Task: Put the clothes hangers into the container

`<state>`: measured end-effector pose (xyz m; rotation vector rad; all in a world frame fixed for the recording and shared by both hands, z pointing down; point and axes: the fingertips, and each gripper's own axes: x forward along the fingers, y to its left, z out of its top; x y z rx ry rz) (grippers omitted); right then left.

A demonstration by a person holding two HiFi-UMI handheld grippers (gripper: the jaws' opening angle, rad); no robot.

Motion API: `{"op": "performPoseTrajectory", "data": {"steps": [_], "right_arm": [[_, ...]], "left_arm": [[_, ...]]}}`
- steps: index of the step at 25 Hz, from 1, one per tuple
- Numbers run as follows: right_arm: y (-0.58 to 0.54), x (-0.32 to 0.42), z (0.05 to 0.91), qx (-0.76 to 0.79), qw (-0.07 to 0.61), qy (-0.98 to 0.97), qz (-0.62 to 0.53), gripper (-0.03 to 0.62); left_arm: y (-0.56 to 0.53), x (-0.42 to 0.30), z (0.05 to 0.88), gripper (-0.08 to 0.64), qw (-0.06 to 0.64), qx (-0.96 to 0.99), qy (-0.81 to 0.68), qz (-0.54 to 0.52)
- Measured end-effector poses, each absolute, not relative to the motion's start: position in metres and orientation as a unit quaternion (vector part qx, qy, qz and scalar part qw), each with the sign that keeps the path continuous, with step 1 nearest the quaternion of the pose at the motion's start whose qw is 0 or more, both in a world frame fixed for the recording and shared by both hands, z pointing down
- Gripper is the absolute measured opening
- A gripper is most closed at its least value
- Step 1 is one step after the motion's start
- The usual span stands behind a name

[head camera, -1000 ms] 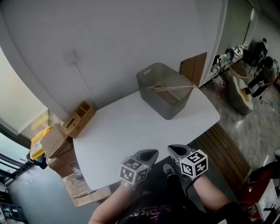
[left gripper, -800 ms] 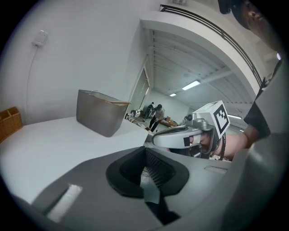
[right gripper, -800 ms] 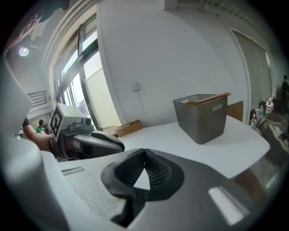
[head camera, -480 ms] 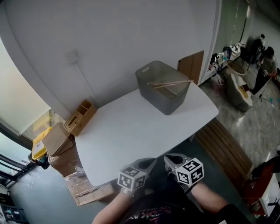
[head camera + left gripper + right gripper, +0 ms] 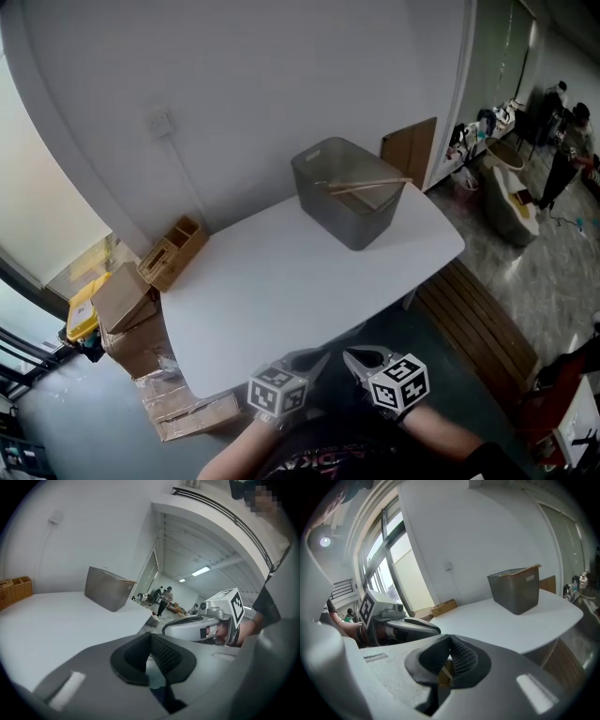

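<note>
Our left gripper (image 5: 150,654) and right gripper (image 5: 449,660) each have their jaws pressed together on nothing. We hold both low against our body, just off the near edge of the table (image 5: 281,281). Wooden hangers (image 5: 366,187) lie in the grey container (image 5: 352,225) at the far side. We see none elsewhere, so we judge the task finished.

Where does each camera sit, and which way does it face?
Head view: above, facing steeply down at the table and bin; left gripper, right gripper and forearms show.
Left gripper view: low before the table, facing the bin; its shut jaws and the right gripper show.
Right gripper view: likewise, with the left gripper.
All share the bin.
</note>
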<state>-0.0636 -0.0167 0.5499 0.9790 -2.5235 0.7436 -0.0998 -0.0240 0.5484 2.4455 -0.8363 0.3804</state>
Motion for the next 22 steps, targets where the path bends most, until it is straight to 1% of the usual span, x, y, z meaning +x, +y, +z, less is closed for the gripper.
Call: {"op": "performPoseTrajectory", "data": {"steps": [17,22], "right_arm": [[-0.01,-0.049,0.549,0.344,0.176,-0.886,0.255,0.002],[-0.011,-0.048,0.55,0.346,0.173,-0.886,0.256,0.002]], "left_arm": [[-0.017,-0.083,0.546,0.003,0.276,0.904,-0.302,0.126],[-0.018,-0.084,0.546,0.003,0.269,0.904,-0.305,0.129]]}}
